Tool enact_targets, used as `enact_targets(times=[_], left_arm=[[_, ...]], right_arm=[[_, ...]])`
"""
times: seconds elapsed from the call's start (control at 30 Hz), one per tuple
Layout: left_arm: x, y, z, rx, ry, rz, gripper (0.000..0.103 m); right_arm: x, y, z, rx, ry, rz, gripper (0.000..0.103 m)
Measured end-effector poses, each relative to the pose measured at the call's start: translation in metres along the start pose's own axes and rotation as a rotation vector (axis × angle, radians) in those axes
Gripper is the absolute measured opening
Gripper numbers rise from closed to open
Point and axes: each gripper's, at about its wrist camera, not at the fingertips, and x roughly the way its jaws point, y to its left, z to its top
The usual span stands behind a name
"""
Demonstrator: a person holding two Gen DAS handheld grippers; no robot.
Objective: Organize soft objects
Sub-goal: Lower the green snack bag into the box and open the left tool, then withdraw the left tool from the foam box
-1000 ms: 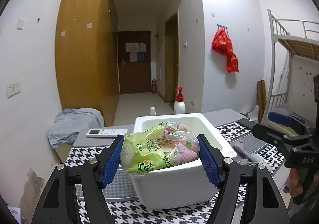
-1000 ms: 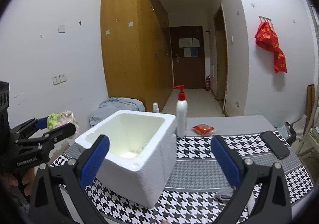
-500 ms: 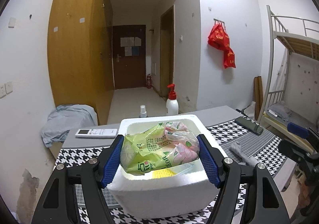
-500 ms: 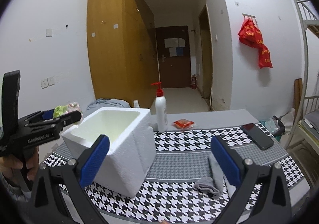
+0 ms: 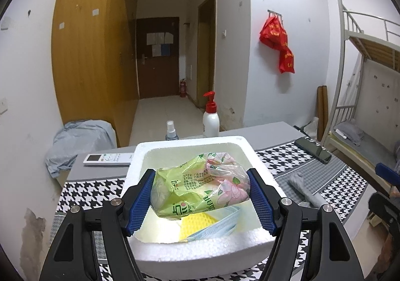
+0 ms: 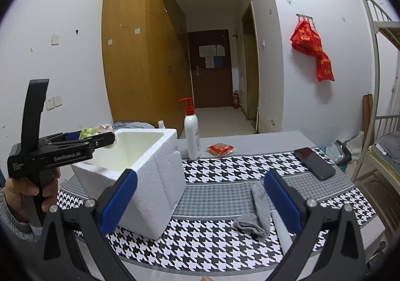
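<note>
My left gripper [image 5: 200, 196] is shut on a green flowered tissue pack [image 5: 200, 191] and holds it over the open white foam box [image 5: 200, 251]. Inside the box lie a yellow sponge [image 5: 197, 227] and a blue face mask [image 5: 220, 223]. In the right wrist view the left gripper [image 6: 100, 140] hovers at the foam box's [image 6: 160, 181] left rim with the pack [image 6: 92, 131] showing. My right gripper [image 6: 200, 196] is open and empty above the houndstooth cloth. A grey sock [image 6: 257, 211] lies just inside its right finger; it also shows in the left wrist view [image 5: 302, 187].
A red-pump lotion bottle [image 6: 192, 136] and a small spray bottle [image 5: 171, 131] stand behind the box. A remote [image 5: 107, 159] lies at back left. A red snack packet [image 6: 220, 149] and a phone [image 6: 313, 163] lie at back right. A white tube [image 6: 281, 229] lies by the sock.
My left gripper has moved forward and higher over the box with the pack; the box's contents now show. My right gripper has shifted right, bringing the sock between its fingers.
</note>
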Motion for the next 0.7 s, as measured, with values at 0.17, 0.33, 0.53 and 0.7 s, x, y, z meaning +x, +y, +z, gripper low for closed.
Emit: enact_targets(times=[0.17, 0.33, 0.53, 0.7], left_arm=[[0.008, 0.001, 0.003, -0.006, 0.016, 0.008, 0.074], [0.014, -0.001, 0.005, -0.002, 0.017, 0.020, 0.081], [0.014, -0.002, 0.005, -0.009, 0.013, 0.017, 0.092], [0.007, -0.005, 0.001, -0.008, 0.001, 0.010, 0.098]], right_arm=[[-0.003, -0.005, -0.001, 0.010, -0.003, -0.011, 0.102], [-0.006, -0.008, -0.002, 0.014, -0.006, -0.017, 0.102], [-0.008, -0.011, -0.003, 0.019, -0.006, -0.025, 0.102], [-0.010, -0.014, -0.004, 0.028, -0.009, -0.024, 0.102]])
